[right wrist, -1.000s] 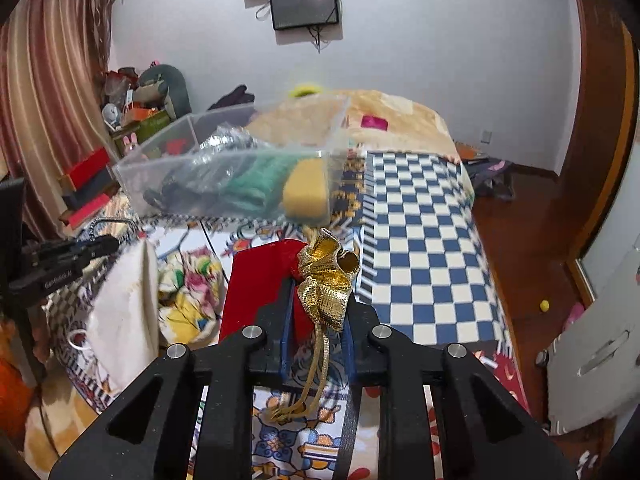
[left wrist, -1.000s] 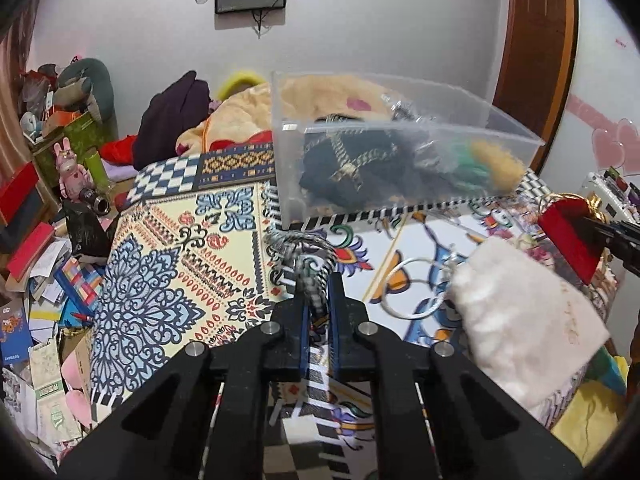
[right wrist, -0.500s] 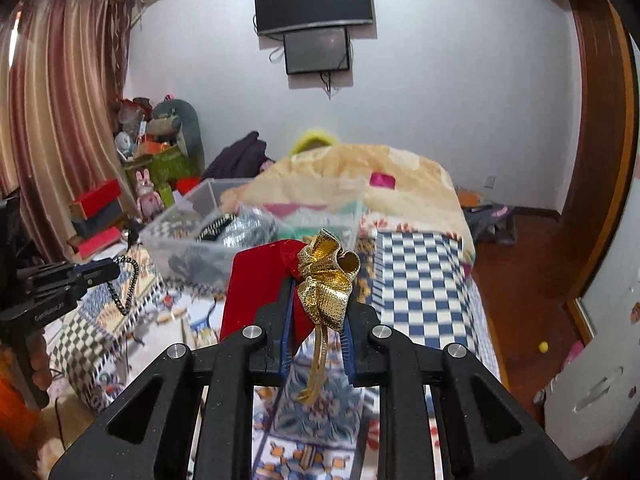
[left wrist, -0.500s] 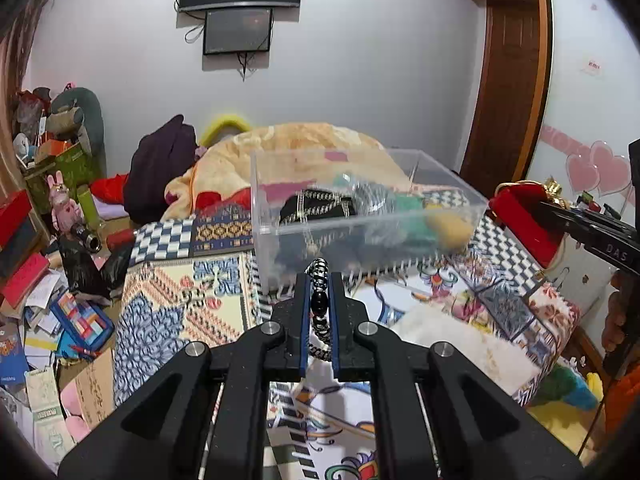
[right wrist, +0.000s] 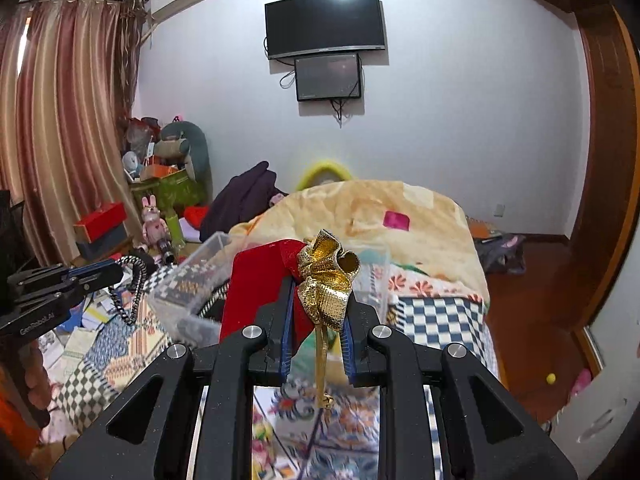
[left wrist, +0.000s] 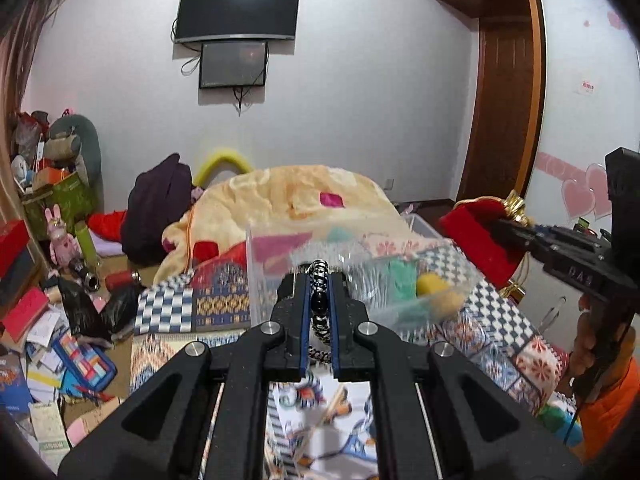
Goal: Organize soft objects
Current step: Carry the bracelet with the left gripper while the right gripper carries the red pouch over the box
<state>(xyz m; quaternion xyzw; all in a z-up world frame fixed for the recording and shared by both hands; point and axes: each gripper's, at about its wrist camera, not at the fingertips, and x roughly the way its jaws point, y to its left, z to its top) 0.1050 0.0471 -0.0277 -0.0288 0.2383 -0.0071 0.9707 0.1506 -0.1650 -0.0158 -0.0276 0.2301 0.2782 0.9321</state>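
My left gripper [left wrist: 319, 280] is shut on a black-and-white braided cord [left wrist: 319, 300], which hangs below it as a loop [right wrist: 134, 296] in the right wrist view. My right gripper [right wrist: 318, 280] is shut on a red velvet pouch [right wrist: 260, 284] with a gold ribbon bow [right wrist: 326, 280]; it shows at the right of the left wrist view, pouch [left wrist: 476, 236] raised. A clear plastic box [left wrist: 360, 272] with green, yellow and dark soft items sits on the patterned bedspread [left wrist: 192, 304] just beyond both grippers, box rim [right wrist: 188, 276] at left of the pouch.
A cream blanket [right wrist: 400, 220] is heaped at the bed's far end with a dark garment [left wrist: 160, 200] beside it. Boxes, papers and toys [left wrist: 48, 320] litter the floor on the left. A person's hand and orange sleeve [left wrist: 604, 380] hold the right gripper.
Both grippers have risen and tilted up, each keeping its grip. The box now sits lower in both views, and the cream pouch on the bedspread has dropped out of sight.
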